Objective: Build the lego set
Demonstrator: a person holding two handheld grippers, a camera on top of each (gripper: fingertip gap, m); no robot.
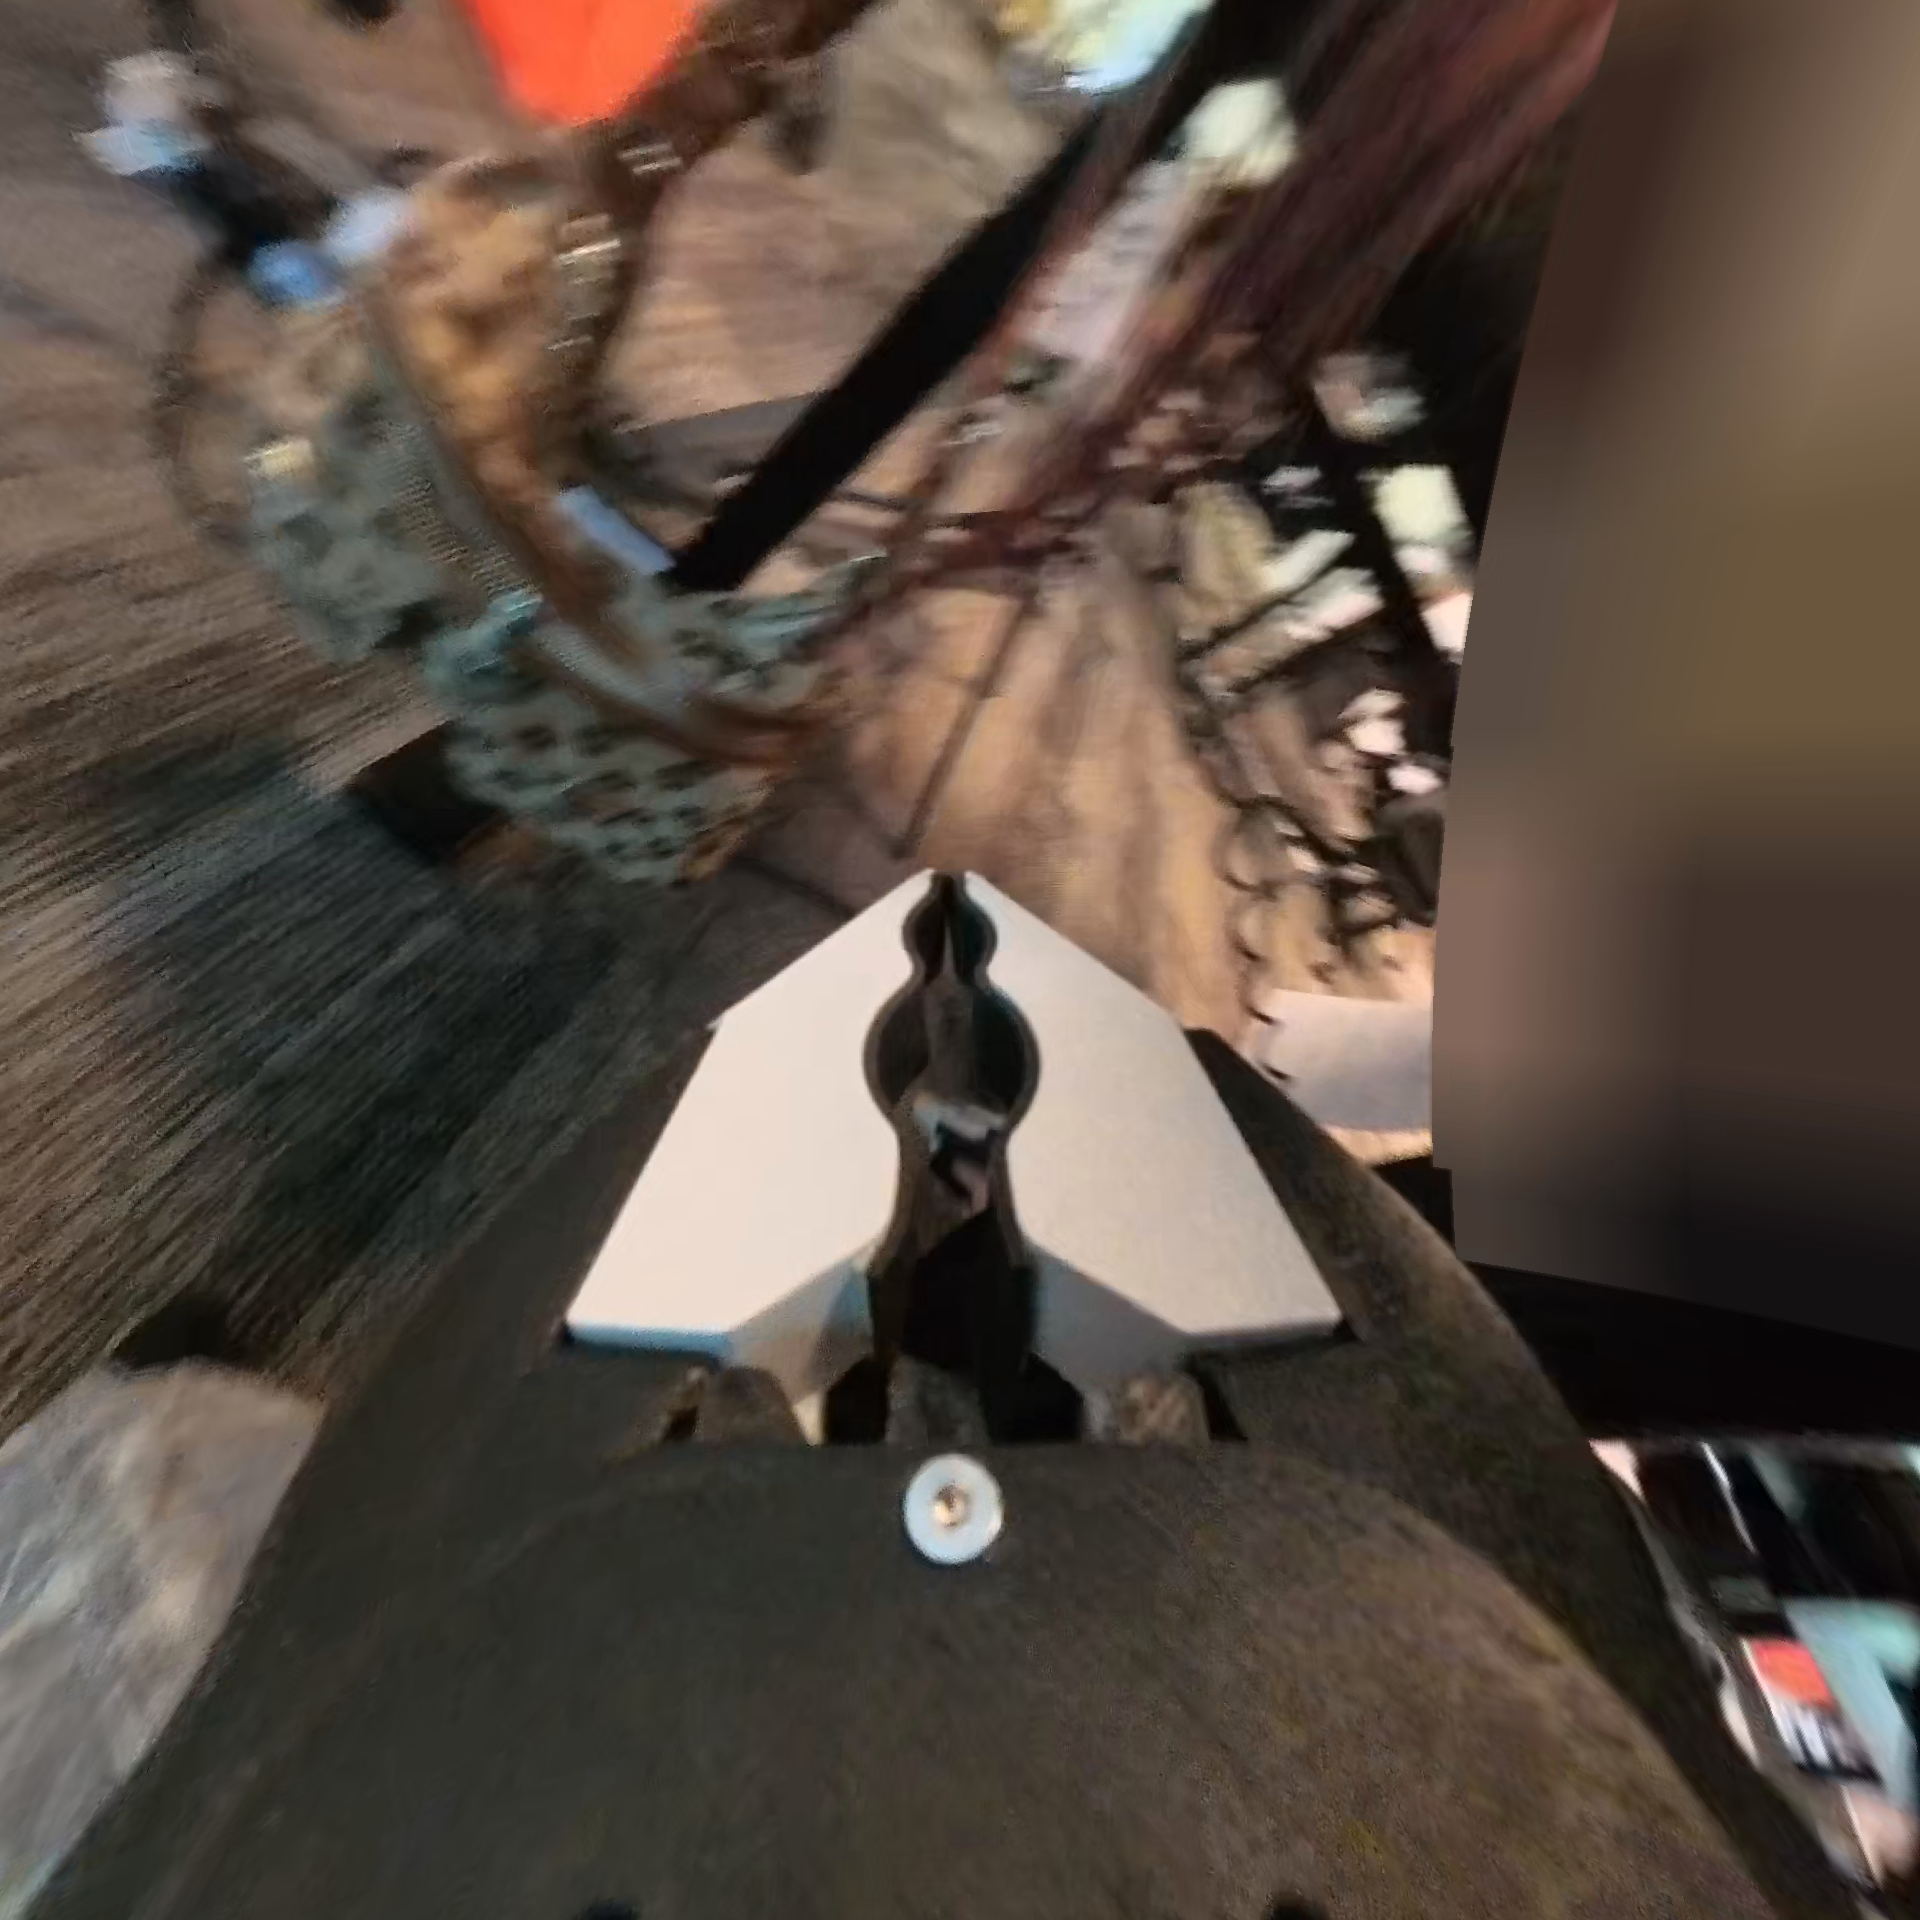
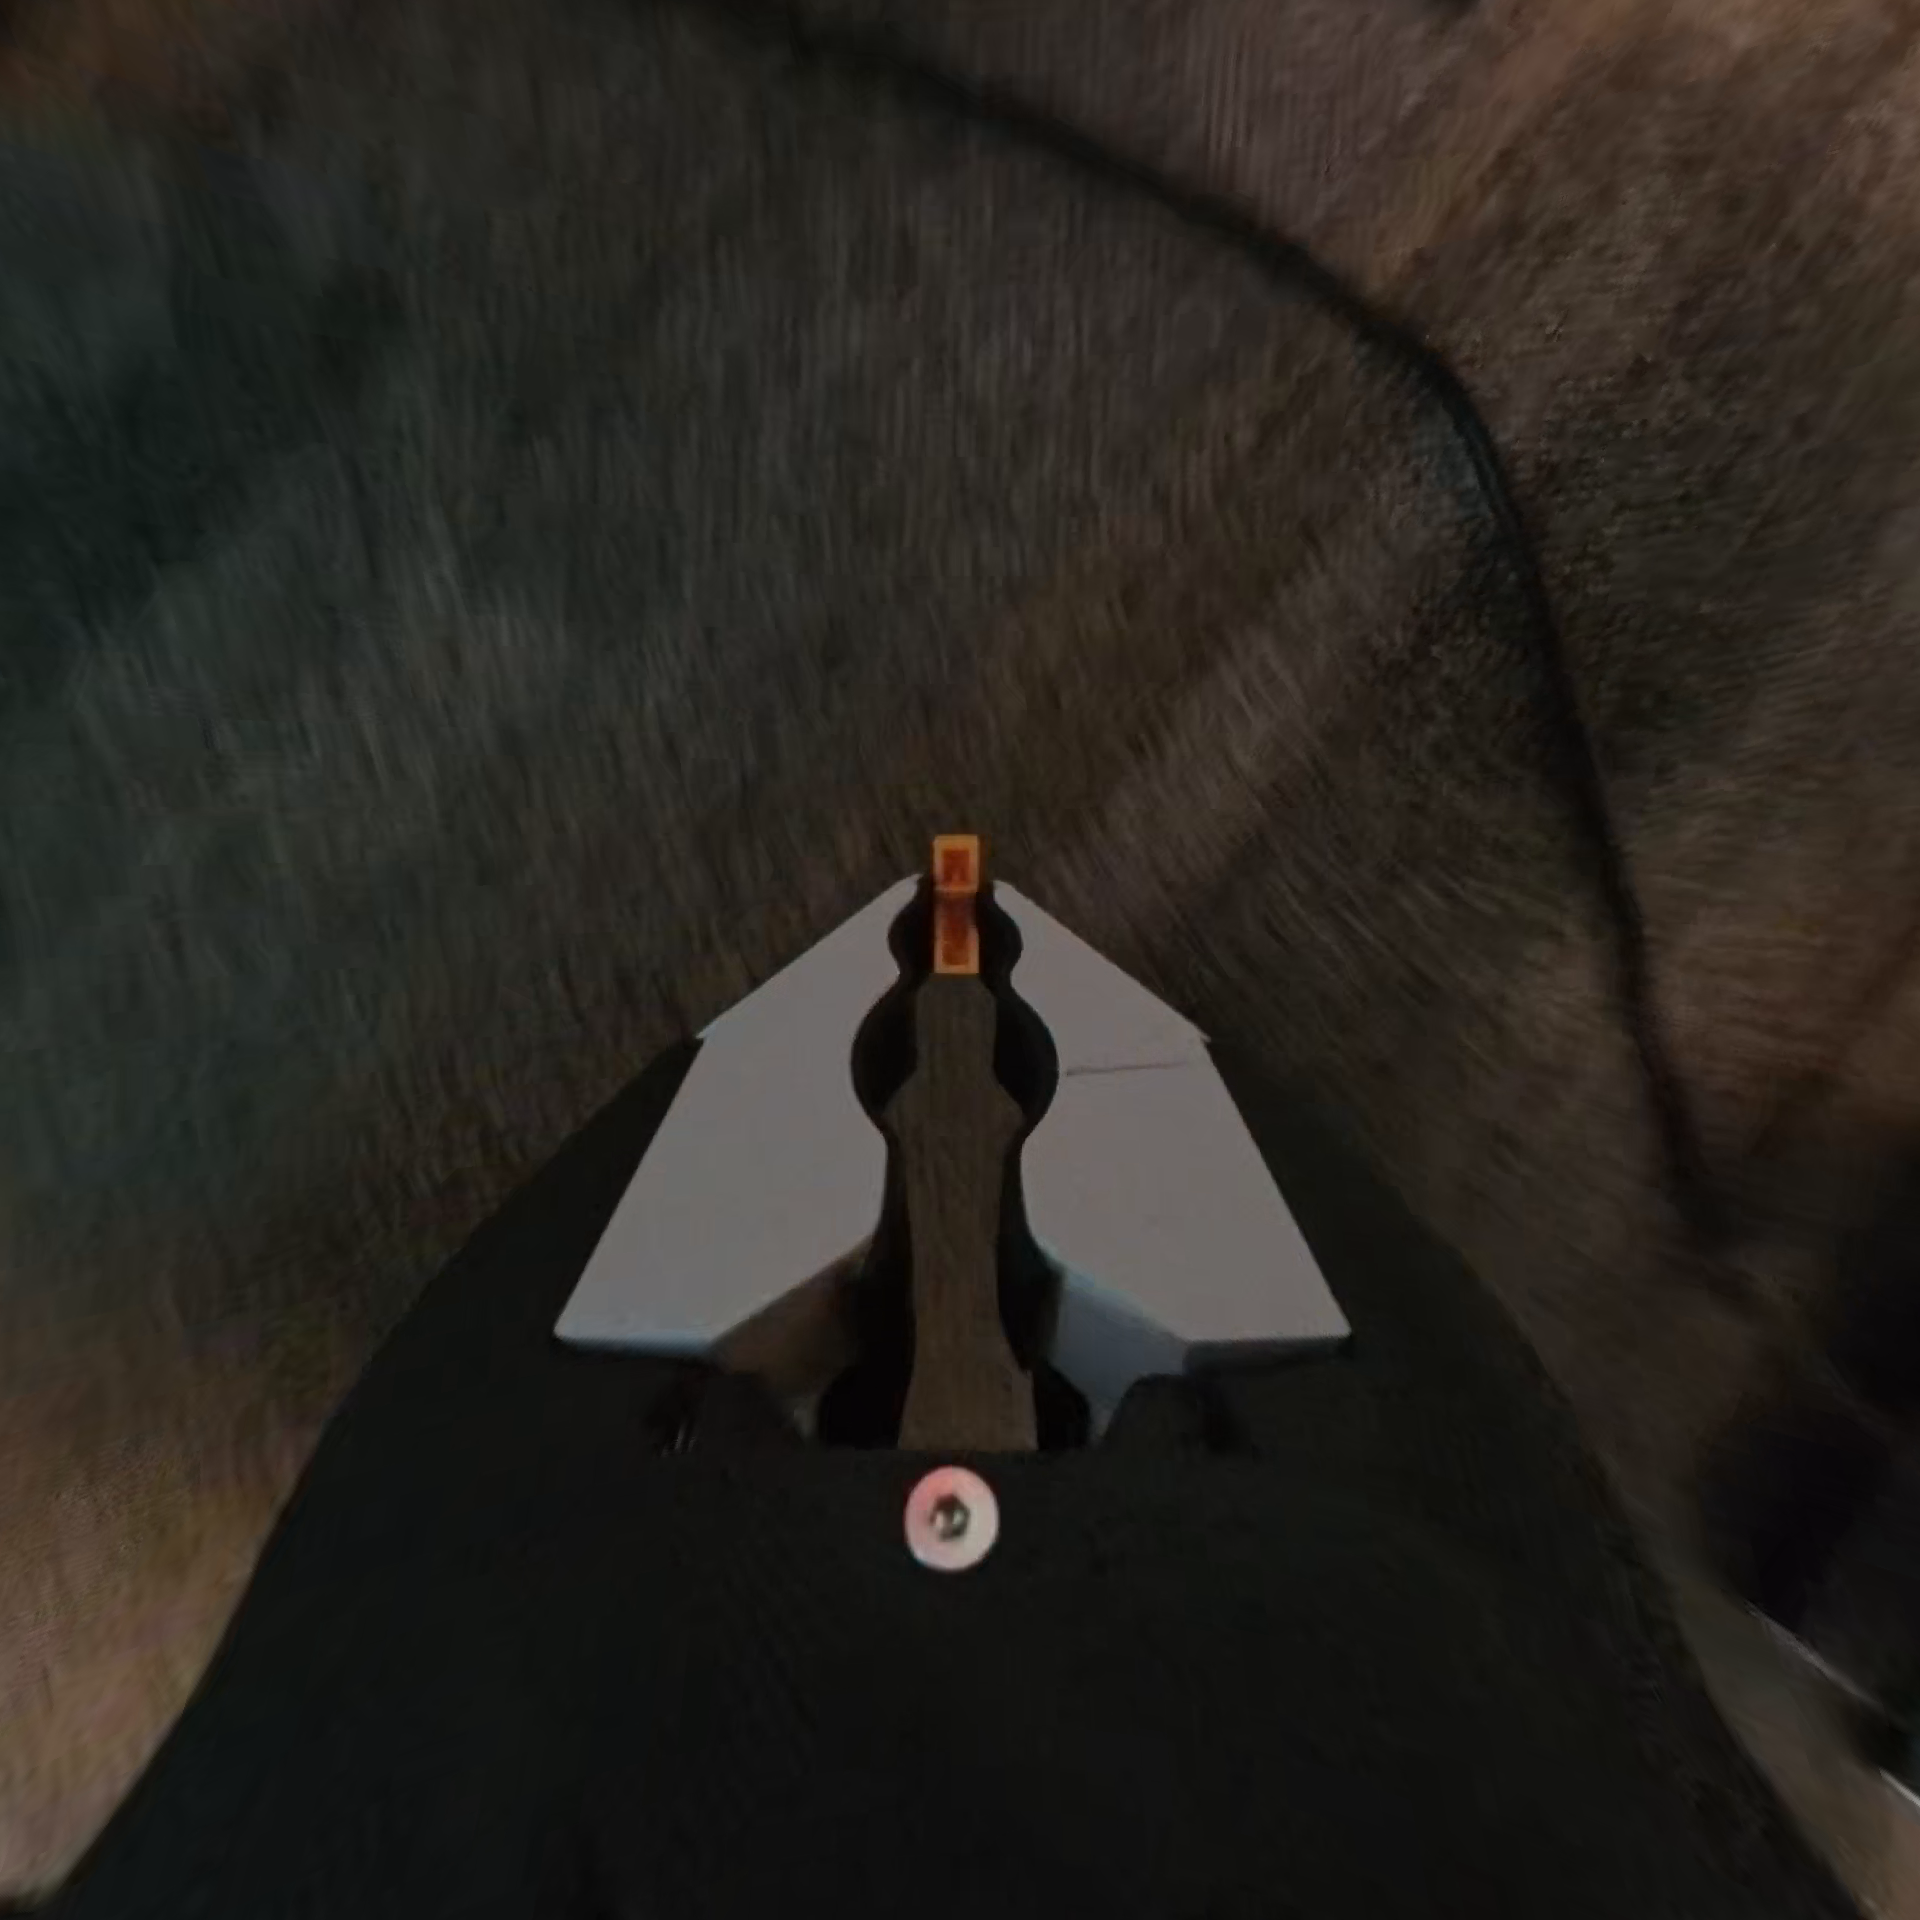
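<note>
My right gripper (image 2: 954, 891) is shut on a small orange lego piece (image 2: 955, 906), which stands on end between the fingertips and pokes a little past them. It hovers over grey-brown carpet (image 2: 727, 520). My left gripper (image 1: 945, 894) is shut with its fingertips together and nothing visible between them. The left wrist view is heavily motion-blurred. No other lego parts can be made out in either view.
In the left wrist view a spotted fabric item (image 1: 499, 623) lies on the carpet (image 1: 156, 935) ahead-left, with a black strap (image 1: 883, 364) and an orange shape (image 1: 582, 52) farther off. Blurred clutter (image 1: 1340, 582) sits ahead-right. A curved seam (image 2: 1455, 436) crosses the right wrist view.
</note>
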